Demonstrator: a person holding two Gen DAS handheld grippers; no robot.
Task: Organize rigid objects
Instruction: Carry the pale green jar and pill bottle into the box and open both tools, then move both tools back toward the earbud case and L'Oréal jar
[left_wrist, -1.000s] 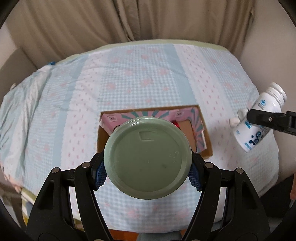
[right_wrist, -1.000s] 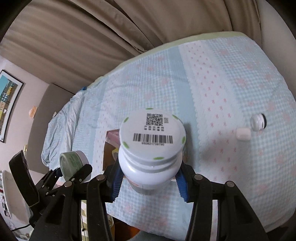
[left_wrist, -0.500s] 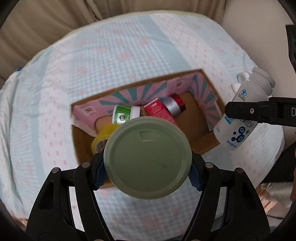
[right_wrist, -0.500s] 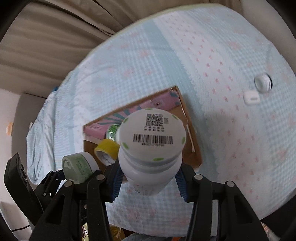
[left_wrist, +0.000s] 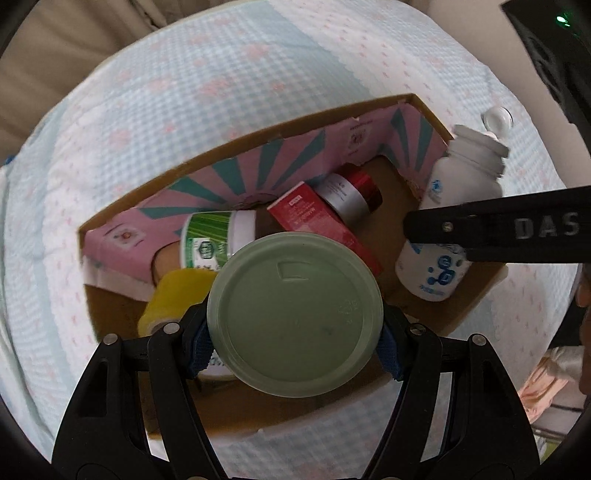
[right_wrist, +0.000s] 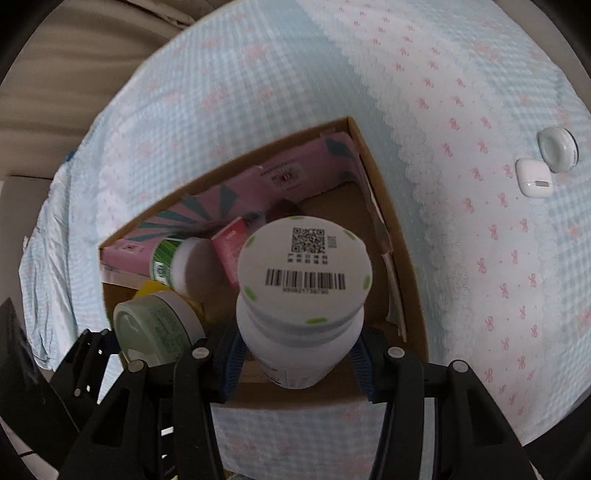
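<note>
My left gripper (left_wrist: 295, 350) is shut on a jar with a pale green lid (left_wrist: 294, 314), seen top-on and held over the near left part of an open cardboard box (left_wrist: 295, 158). My right gripper (right_wrist: 297, 363) is shut on a white bottle (right_wrist: 304, 273) with a barcode on its base, over the box's (right_wrist: 402, 266) right half. In the left wrist view the same white bottle (left_wrist: 465, 177) hangs at the right with a black finger across it. In the right wrist view the green jar (right_wrist: 155, 325) shows at lower left.
Inside the box lie a green-labelled bottle (left_wrist: 218, 236), a red carton (left_wrist: 314, 218), a silver and red can (left_wrist: 351, 195) and a yellow tape roll (left_wrist: 173, 299). On the blue checked bedspread (right_wrist: 461, 258) to the right lie a white earbud case (right_wrist: 533, 179) and a round white item (right_wrist: 557, 147).
Both grippers have come down toward the box with their loads still held. The box fills much more of each view and its contents now show.
</note>
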